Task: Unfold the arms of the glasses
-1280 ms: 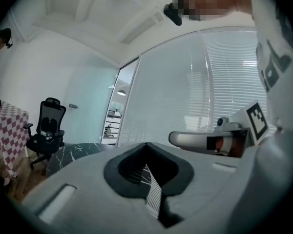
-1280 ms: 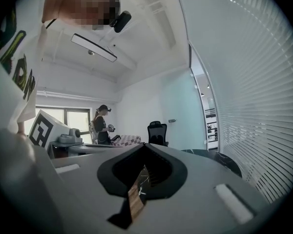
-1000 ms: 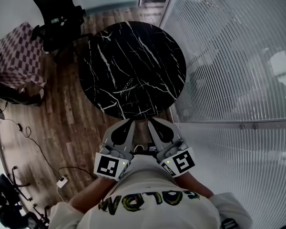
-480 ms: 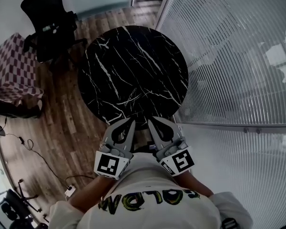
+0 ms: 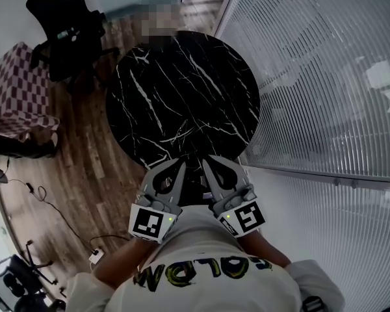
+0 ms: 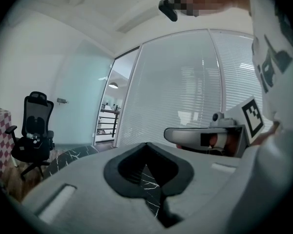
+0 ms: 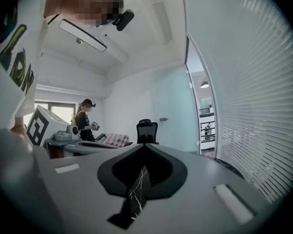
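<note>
My left grey gripper and right grey gripper, both closed on nothing, hover near the round black white-veined marble table. The yellow-green lettering on my white shirt is unreadable.

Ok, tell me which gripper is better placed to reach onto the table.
Neither clearly: left gripper and right gripper sit side by side at the near edge of the table, both shut and empty. No glasses are in view.
</note>
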Motion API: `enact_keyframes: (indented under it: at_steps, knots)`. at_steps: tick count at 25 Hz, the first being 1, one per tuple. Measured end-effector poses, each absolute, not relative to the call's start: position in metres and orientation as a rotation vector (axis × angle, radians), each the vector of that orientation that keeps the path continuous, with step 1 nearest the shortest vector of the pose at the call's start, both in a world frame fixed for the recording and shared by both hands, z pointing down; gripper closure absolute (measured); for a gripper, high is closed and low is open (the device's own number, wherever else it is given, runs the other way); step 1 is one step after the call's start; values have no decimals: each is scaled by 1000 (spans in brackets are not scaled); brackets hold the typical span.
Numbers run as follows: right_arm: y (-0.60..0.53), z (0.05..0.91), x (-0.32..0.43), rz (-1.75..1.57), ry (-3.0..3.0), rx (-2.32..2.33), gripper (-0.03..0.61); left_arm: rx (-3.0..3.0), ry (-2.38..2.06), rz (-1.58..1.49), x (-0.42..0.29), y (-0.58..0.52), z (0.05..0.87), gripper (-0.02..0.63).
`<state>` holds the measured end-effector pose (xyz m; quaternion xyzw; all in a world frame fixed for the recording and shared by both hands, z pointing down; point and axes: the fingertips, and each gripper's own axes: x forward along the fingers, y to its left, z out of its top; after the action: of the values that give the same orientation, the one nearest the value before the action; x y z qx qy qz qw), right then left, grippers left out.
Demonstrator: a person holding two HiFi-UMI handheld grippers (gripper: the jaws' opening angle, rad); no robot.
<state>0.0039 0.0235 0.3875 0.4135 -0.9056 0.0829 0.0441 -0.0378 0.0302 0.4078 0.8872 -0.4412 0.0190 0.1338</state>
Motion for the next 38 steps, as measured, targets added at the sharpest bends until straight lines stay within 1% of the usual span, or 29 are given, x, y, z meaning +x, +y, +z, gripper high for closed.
enact_keyframes:
  at_steps: [8,15,23,30,32,38]
  knots:
    - [7,389,18,257,-2763,1215,575,2543,-1307,94,-26,18,415,612]
    - [3,408,23,311,-2736,1166,575,2497,-1333,138,-23,10,428,612]
    - [0,444,35,375,-2665,1145,575,2464,-1324,241,-20,8,467,611]
    - [-16,469,40,308,-2626,1051,575,2473,-1328,411,-26,-8,503,611]
    - [-20,481,37,325,-2625,1006,575,2464,-1323,456,-27,-15,519,594]
    - [-26,529,25,304,-2607,843,575,2422,-1299,629,-34,-37,586,573]
